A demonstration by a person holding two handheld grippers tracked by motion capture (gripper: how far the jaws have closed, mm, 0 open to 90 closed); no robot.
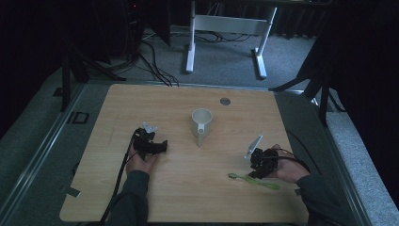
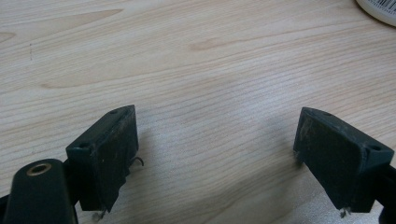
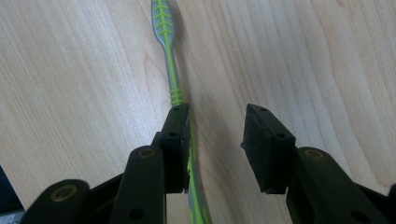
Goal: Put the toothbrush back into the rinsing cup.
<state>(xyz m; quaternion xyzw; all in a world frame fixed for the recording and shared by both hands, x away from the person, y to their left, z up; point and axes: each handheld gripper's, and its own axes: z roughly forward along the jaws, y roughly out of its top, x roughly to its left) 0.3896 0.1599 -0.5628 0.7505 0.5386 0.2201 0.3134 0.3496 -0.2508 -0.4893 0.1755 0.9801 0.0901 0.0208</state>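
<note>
My right tongs (image 3: 217, 149) are low over the bench (image 1: 188, 197), with the green toothbrush (image 3: 170, 70) lying flat on the wood between the jaws. The handle runs along the inner face of one jaw, just beside it or touching it; I cannot tell which. The other jaw stands well off the handle with bare wood between, so the tongs are apart and not clamped on the brush. The bristled head lies ahead of the jaw tips, pointing away from me along the line of the tongs, and the rest of the handle passes back under them. In the high view the same toothbrush (image 1: 254, 180) lies close under my right hand (image 1: 282, 165), with its head sticking out past the tongs on the side towards my left hand.

My left tongs (image 2: 217, 154) are wide apart, resting close to the bench with nothing between the jaws but bare wood. In the high view my left hand (image 1: 146, 155) holds them well apart from the right tongs. A white mug (image 1: 202, 123) stands on the bench between the two, farther from me than either, its handle turned towards me. Its white rim (image 2: 378, 11) just edges into the left gripper view, well ahead of those jaws.
</note>
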